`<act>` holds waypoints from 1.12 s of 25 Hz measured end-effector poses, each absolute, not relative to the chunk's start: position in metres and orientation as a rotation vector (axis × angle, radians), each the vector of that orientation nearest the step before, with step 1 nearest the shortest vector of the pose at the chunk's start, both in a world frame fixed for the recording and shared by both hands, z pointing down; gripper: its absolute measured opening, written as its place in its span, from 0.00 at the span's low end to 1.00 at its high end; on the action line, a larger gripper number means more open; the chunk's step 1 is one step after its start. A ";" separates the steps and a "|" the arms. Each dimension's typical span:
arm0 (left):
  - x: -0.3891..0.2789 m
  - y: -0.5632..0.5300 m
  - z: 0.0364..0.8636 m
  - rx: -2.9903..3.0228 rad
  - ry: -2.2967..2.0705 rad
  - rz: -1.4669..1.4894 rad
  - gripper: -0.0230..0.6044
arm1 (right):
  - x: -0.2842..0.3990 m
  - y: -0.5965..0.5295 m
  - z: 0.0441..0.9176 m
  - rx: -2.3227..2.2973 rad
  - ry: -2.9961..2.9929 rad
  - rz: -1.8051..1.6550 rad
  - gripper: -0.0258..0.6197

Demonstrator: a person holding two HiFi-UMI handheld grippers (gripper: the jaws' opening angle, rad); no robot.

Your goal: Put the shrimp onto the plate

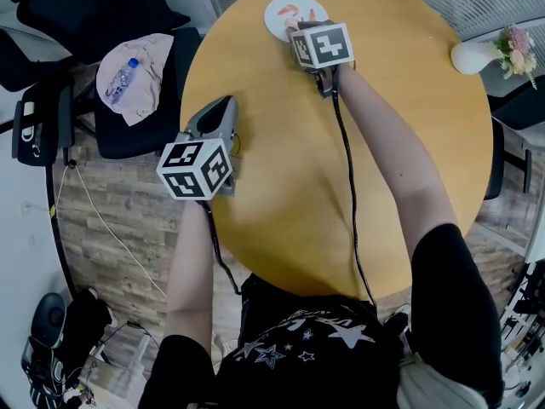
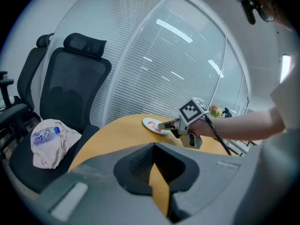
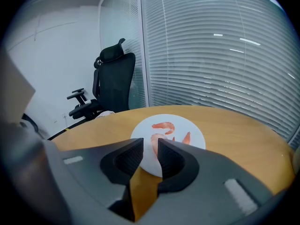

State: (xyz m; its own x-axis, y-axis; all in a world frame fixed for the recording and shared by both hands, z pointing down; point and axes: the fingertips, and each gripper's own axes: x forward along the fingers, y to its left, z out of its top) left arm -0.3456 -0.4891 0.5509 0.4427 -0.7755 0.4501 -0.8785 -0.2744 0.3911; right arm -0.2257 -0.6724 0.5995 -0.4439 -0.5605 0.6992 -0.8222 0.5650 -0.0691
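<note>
A white plate sits at the far edge of the round wooden table. Three orange shrimp lie on this plate: one at the back, one to the right, and one showing in the gap between my right gripper's jaws. My right gripper hangs low over the plate's near side, open, with its pads clear of that shrimp. In the head view the right gripper reaches onto the plate. My left gripper hovers over the table's left edge, shut and empty; its own view has the jaws together.
A black office chair stands left of the table, with a pale cloth and a water bottle on its seat. A white vase of flowers is beyond the table's right rim. Cables run from both grippers toward the person.
</note>
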 end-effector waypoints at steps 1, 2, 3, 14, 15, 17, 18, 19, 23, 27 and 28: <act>-0.344 -0.487 0.548 2.106 -1.384 0.226 0.04 | -0.224 -0.670 0.596 1.101 -2.173 0.536 0.19; -0.342 -0.486 0.544 2.109 -1.387 0.225 0.04 | -0.223 -0.667 0.590 1.101 -2.182 0.534 0.19; -0.340 -0.484 0.540 2.113 -1.392 0.223 0.04 | -0.223 -0.664 0.584 1.098 -2.193 0.532 0.19; -0.312 -0.450 0.475 2.180 -1.461 0.205 0.04 | -0.211 -0.615 0.503 1.039 -2.324 0.437 0.19; -0.309 -0.446 0.468 2.187 -1.470 0.202 0.04 | -0.209 -0.608 0.496 1.035 -2.334 0.431 0.19; -0.304 -0.437 0.455 2.196 -1.486 0.192 0.04 | -0.203 -0.593 0.485 1.024 -2.351 0.423 0.19; -0.300 -0.432 0.449 2.200 -1.494 0.186 0.04 | -0.200 -0.585 0.480 1.017 -2.362 0.425 0.19; -0.297 -0.426 0.443 2.203 -1.503 0.181 0.04 | -0.197 -0.576 0.475 1.011 -2.375 0.433 0.19; -0.278 -0.401 0.426 2.218 -1.526 0.158 0.04 | -0.183 -0.542 0.458 0.985 -2.416 0.441 0.18; -0.255 -0.373 0.418 2.227 -1.531 0.157 0.04 | -0.166 -0.505 0.443 0.932 -2.455 0.424 0.17; -0.250 -0.366 0.415 2.233 -1.533 0.165 0.04 | -0.160 -0.496 0.439 0.924 -2.466 0.425 0.17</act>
